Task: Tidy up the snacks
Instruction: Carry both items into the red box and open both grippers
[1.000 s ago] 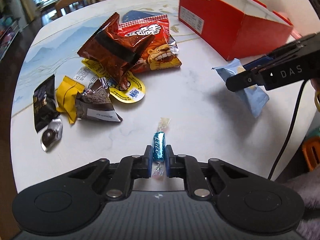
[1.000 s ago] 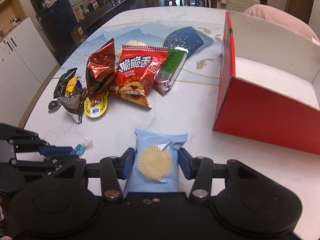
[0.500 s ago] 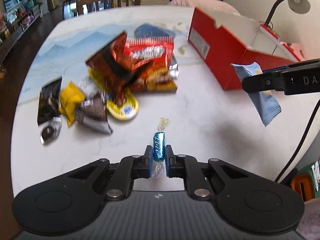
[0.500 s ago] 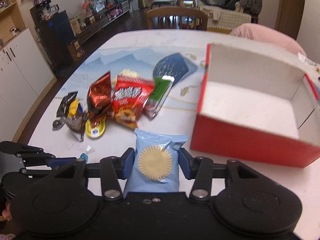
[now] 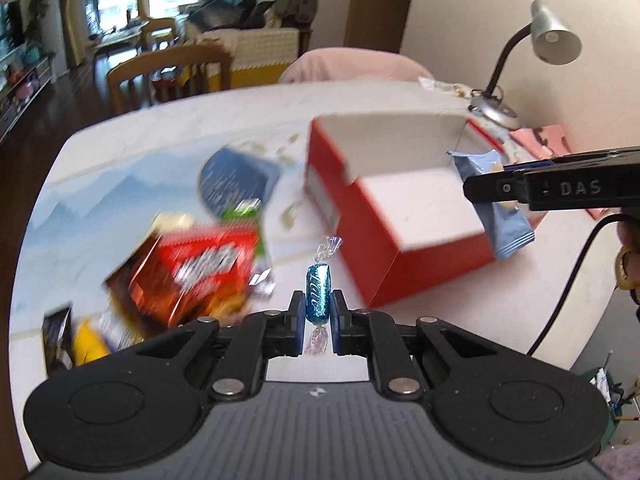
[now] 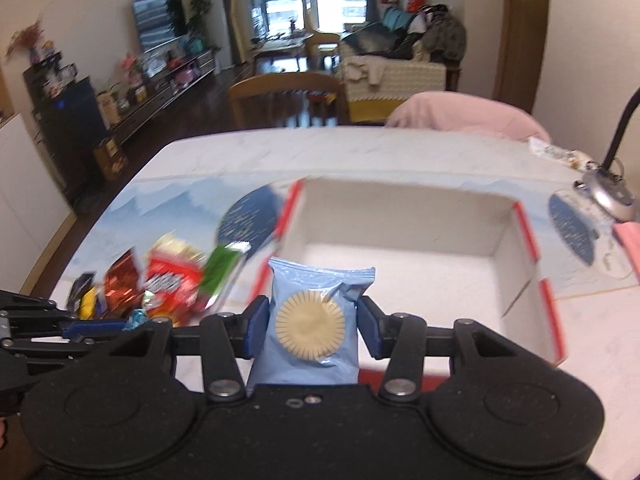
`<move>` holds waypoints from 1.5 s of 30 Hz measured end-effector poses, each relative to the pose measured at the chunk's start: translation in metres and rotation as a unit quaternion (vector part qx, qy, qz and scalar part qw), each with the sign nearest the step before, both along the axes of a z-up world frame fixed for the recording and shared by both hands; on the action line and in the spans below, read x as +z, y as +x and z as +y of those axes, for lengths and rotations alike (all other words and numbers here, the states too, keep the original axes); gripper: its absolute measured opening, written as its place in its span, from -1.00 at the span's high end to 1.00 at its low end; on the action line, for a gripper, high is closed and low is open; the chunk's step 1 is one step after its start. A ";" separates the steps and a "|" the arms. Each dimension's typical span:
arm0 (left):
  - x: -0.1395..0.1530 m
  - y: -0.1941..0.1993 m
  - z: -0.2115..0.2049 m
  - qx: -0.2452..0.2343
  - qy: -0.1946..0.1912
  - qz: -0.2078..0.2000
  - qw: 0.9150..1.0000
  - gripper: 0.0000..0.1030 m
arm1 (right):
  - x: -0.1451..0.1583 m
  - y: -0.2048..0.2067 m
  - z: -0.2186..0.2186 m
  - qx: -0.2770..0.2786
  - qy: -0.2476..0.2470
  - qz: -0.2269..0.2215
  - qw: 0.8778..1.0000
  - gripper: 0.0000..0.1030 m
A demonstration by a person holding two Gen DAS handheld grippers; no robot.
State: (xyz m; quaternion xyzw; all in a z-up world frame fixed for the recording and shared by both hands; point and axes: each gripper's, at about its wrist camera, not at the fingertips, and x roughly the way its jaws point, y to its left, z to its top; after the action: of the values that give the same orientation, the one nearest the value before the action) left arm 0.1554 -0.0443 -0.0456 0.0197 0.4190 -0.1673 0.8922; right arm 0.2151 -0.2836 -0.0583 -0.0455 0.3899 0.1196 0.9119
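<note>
Left wrist view shows my left jaws pinched on the blue foil candy [image 5: 318,294]; right view alone shows my right jaws clamping the blue biscuit packet [image 6: 310,322] before the white-lined red box [image 6: 516,304].

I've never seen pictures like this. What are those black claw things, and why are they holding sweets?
They are grabbing tools, each held by a person, with a camera looking along its two fingers. One picture comes from the left tool, the other from the right tool. The left tool pinches a blue candy. The right tool grips a blue biscuit pack. Below is a table with a blurry pile of snacks and an open red box, which looks empty. The sweets probably go in there.
</note>
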 end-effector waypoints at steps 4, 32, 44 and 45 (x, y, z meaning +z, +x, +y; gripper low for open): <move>0.014 0.028 -0.030 -0.019 -0.001 -0.007 1.000 0.76 | 0.004 0.024 -0.030 -0.022 -0.011 -0.013 1.000 0.09; -0.065 0.177 -0.168 -0.042 0.086 0.151 0.984 0.76 | -0.089 0.110 -0.070 0.042 -0.108 0.145 0.983 0.09; -0.059 0.163 -0.152 -0.024 0.051 0.149 0.987 0.76 | -0.090 0.108 -0.078 0.042 -0.089 0.160 0.982 0.08; -0.056 0.160 -0.150 -0.023 0.046 0.145 0.988 0.76 | -0.090 0.111 -0.082 0.042 -0.084 0.157 0.983 0.08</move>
State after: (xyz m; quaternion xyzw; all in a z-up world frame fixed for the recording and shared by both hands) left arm 0.3158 -0.1941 -0.1017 0.0463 0.5504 -0.1695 0.8162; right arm 0.3259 -0.3656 -0.1479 -0.1186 0.5348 0.1308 0.8263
